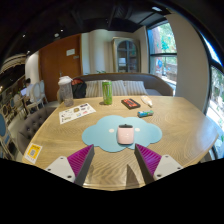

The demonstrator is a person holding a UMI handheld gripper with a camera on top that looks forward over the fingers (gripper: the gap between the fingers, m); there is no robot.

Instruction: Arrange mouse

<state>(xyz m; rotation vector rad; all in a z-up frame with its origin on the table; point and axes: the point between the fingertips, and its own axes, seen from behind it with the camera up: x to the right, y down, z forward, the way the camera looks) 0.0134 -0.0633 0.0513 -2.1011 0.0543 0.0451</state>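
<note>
Here's the hand-held gripper (110,163), poised above the near edge of the desk (175,125), its two fingers spread wide apart with nothing between them. The magenta pads (80,158) face each other across an open gap of bare wood.

Just ahead of the fingers, right on the centre line, sits the mouse (125,134), a pale pinkish-white one, resting on a light blue, cloud-shaped mouse pad (103,133). The mouse lies toward the right side of that pad, clear of both fingertips and untouched.

Further out, beyond the pad to the left, a printed sheet of paper (76,113) lies flat on the desk, and beyond that stands a clear jar (66,91). Straight ahead, past the pad, a green can (107,92) stands upright, with a dark red book (131,103) just to its right. A small teal object (145,114) lies to the right of the pad. Off to the near left, at the desk's edge, there's a yellow card (33,152).

Behind the desk runs a grey sofa (120,84), with a window (163,52) on the right.
</note>
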